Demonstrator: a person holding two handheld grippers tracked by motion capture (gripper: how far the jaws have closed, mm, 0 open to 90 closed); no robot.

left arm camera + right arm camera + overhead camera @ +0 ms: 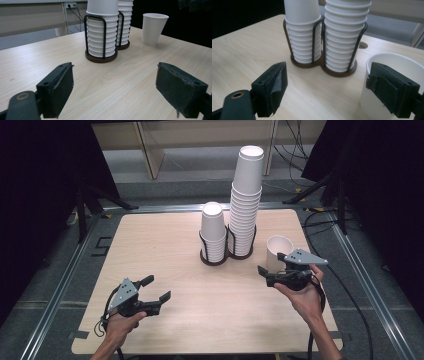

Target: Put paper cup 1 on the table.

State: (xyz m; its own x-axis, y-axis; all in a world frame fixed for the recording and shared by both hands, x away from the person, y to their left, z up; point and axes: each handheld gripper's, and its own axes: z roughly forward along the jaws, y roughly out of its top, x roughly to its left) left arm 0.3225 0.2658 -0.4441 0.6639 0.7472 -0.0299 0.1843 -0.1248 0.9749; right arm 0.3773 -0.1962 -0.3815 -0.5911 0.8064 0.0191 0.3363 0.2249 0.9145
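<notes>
Right gripper view puts us between the fingers of the right gripper [325,92], which stand wide apart with nothing clasped; the single paper cup [395,82] stands upright just behind the right-hand finger [390,92], whether touching it we cannot tell. In the high view we see that cup [278,251] on the table [165,240], just beyond the right gripper [272,270], near the right edge.

Our left gripper [113,92] is likewise open and empty, its fingers [58,92] low over bare wood at the near left, well apart from the cups.

Farther out, toward the middle of the table, we find a dark wire holder [227,255] with two joined rings. The short cup stack [213,232] fills the left ring, the tall cup stack [245,202] the right one, rising well above it. The holder stands just left of the single cup. Cables [350,295] trail past the right edge.
</notes>
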